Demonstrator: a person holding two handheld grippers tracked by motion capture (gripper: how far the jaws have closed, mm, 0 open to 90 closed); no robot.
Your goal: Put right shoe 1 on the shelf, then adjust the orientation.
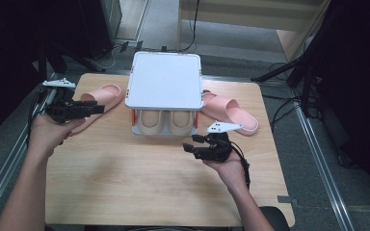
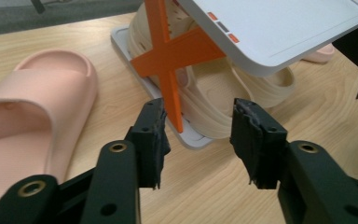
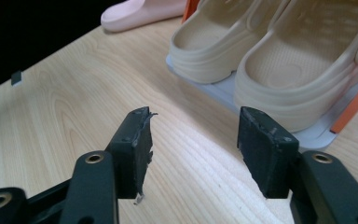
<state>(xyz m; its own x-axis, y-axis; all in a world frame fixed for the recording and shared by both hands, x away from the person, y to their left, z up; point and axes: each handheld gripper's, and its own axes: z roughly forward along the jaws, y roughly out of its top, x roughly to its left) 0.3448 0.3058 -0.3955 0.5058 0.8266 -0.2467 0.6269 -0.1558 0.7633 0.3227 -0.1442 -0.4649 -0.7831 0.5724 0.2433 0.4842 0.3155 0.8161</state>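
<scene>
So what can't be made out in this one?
- Beige slippers: in the high view the rack's white top shelf covers all but their toes.
- Left pink slipper: its front end is hidden by the left gripper in the high view and cut off by the frame edge in the left gripper view.
- Right pink slipper: the shelf hides its far end.
- Room around the table: too dark.

A wooden table (image 1: 125, 183) carries a white shoe rack (image 1: 164, 79) ahead of both grippers' fingers — one pink slipper (image 1: 99, 98) left, another (image 1: 231, 113) right.
</scene>
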